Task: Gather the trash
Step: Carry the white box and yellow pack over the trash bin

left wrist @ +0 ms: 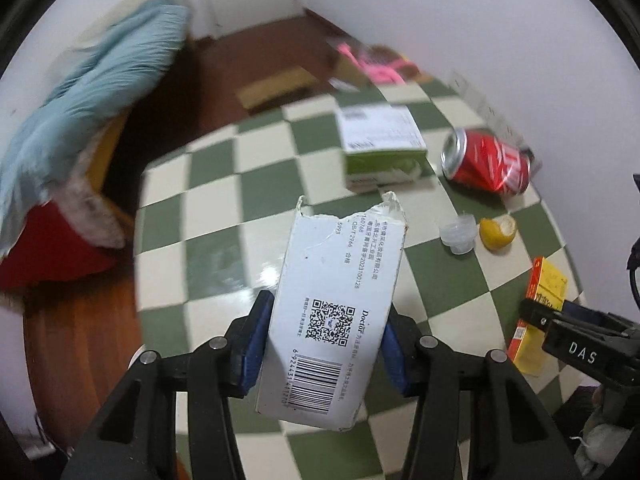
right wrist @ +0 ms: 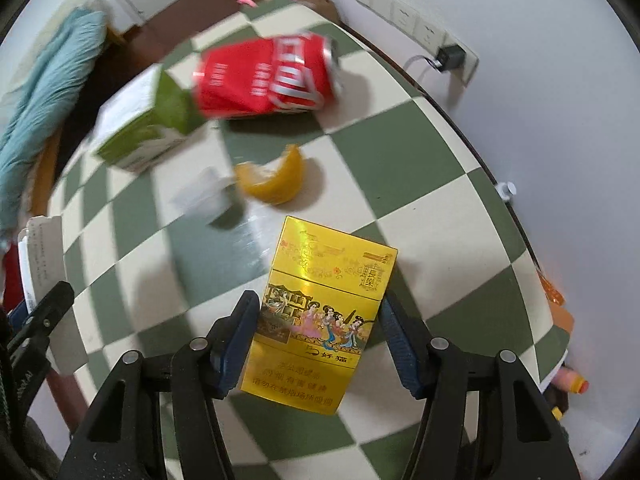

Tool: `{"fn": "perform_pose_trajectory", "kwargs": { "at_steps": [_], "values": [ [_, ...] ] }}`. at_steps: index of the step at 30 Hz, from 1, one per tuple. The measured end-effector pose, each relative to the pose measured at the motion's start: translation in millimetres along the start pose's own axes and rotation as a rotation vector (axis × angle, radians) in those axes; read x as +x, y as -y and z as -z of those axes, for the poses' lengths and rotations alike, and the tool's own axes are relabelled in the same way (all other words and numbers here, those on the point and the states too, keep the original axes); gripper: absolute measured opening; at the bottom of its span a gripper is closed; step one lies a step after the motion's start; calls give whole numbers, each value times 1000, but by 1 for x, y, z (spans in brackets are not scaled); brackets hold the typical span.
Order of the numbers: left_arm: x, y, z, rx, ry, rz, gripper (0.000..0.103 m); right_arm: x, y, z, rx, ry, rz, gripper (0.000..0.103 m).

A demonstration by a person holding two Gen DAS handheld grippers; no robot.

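My left gripper (left wrist: 326,344) is shut on a torn white carton (left wrist: 332,300) with a QR code and barcode, held above the checkered table (left wrist: 224,184). My right gripper (right wrist: 320,340) is shut on a yellow cigarette pack (right wrist: 320,312); the pack also shows in the left wrist view (left wrist: 540,312). On the table lie a red cola can (left wrist: 490,160) (right wrist: 268,76), a green and white box (left wrist: 380,144) (right wrist: 140,132), a piece of orange peel (left wrist: 498,232) (right wrist: 276,184) and a small clear plastic cup (left wrist: 458,234) (right wrist: 208,200).
A blue blanket (left wrist: 92,96) lies on furniture left of the table. A cardboard piece (left wrist: 276,88) and pink items (left wrist: 376,64) sit on the brown floor beyond. Wall sockets with a plugged charger (right wrist: 448,58) are at the right wall.
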State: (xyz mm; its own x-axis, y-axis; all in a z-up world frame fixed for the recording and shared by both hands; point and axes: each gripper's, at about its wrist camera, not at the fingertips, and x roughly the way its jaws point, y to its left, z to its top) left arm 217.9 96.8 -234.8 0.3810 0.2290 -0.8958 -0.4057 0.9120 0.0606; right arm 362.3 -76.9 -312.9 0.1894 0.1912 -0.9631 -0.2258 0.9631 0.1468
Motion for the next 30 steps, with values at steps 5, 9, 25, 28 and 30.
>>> {"fn": "perform_pose_trajectory", "kwargs": {
  "at_steps": [5,9,25,28,30],
  "values": [
    [-47,-32,3,-79,79,-35,46,-47,-25,29,-101,84,-69,63],
    [-76,-60,20,-143,120,-41,46,-82,-48,52,-176,142,-118,63],
    [-130,-208,86,-407,169,-160,46,-134,-208,136,-524,126,-357,63],
    [-113,-243,100,-464,130,-152,46,-117,-248,150,-586,75,-376,63],
    [-92,-268,109,-503,86,-124,47,-98,-276,158,-627,39,-376,63]
  ]
}}
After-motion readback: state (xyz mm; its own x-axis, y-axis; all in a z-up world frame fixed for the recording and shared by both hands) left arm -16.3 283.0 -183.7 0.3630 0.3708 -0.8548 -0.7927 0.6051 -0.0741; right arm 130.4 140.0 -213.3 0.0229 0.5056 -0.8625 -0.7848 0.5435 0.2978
